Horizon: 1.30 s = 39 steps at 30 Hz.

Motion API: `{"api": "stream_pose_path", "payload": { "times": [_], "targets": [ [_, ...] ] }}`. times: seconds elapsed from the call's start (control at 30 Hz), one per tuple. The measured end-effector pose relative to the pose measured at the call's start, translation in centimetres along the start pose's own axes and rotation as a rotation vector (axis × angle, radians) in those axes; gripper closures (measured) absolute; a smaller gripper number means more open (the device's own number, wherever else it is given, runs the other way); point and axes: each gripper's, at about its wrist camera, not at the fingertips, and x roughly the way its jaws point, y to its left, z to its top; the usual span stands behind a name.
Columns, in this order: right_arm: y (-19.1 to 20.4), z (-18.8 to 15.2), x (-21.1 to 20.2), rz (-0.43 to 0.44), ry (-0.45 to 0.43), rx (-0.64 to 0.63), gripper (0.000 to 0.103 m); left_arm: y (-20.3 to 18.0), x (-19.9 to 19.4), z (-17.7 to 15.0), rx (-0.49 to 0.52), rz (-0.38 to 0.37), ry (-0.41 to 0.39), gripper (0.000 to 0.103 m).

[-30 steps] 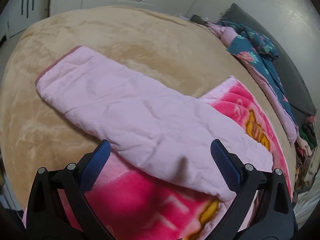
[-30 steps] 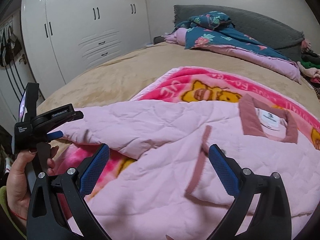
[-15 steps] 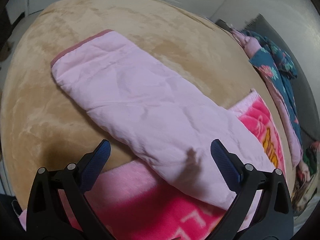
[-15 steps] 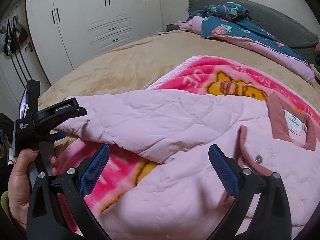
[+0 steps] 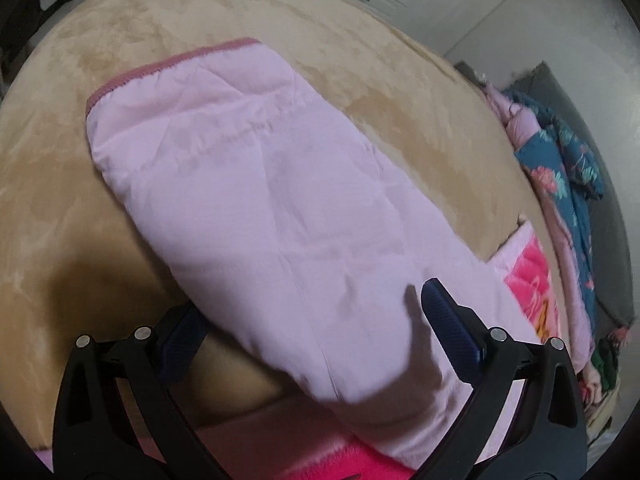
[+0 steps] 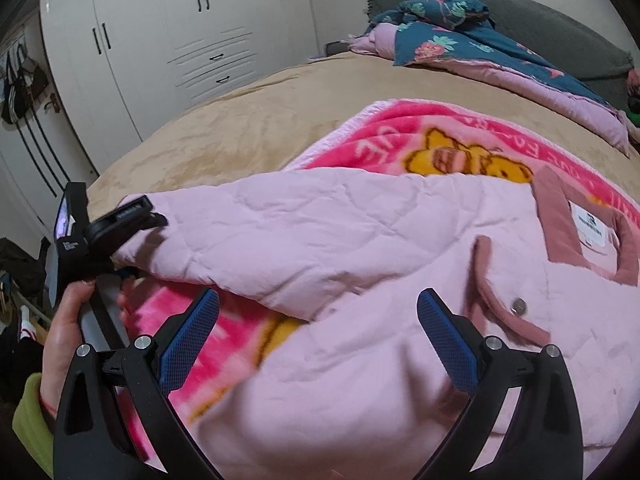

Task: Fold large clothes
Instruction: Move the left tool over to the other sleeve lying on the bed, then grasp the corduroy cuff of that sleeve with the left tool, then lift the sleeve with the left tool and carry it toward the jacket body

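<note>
A pale pink quilted jacket [image 6: 400,340] lies on a bright pink cartoon blanket [image 6: 420,140] on the bed. Its collar with a white label [image 6: 588,228] is at the right. One sleeve [image 5: 248,200] stretches out over the tan bedspread, its dusty-pink cuff [image 5: 160,68] at the far end. My left gripper [image 5: 308,320] is open, its jaws astride the near part of the sleeve, the left finger under the sleeve's edge. It also shows in the right wrist view [image 6: 120,224] at the sleeve's end. My right gripper [image 6: 320,332] is open and empty over the jacket's front.
The tan bedspread [image 6: 240,128] covers the bed. A teal floral quilt with pink lining [image 6: 480,44] is heaped by the grey headboard [image 6: 560,32]. White wardrobes [image 6: 180,48] stand beyond the bed. Bags hang at the far left [image 6: 20,84].
My left gripper has moved along the sleeve toward the cuff and lower, so the sleeve now fills its view. My right gripper has shifted left over the jacket front. Both stay open.
</note>
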Motion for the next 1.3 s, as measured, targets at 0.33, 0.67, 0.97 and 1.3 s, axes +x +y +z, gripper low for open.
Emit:
{"api": "stream_pose_path", "payload": {
  "times": [0.33, 0.67, 0.97, 1.3],
  "targets": [
    [-6.3, -2.7, -4.7, -0.078, -0.045, 0.108, 0.004, 3.3, -0.1, 1.8, -0.079, -0.11, -0.099, 0.013],
    [-10.9, -5.8, -8.2, -0.123, -0.098, 0.24, 0.004, 3.8, -3.7, 3.1, 0.004, -0.138, -0.195, 0.084],
    [-12.6, -7.7, -11.2, -0.139, -0.144, 0.308, 0.004, -1.5, -10.4, 1.9, 0.167, -0.252, -0.276, 0.09],
    [-13.7, -9.5, -14.8, -0.148, -0.182, 0.327, 0.004, -6.2, -17.3, -2.3, 0.326, -0.367, -0.326, 0.09]
  ]
}}
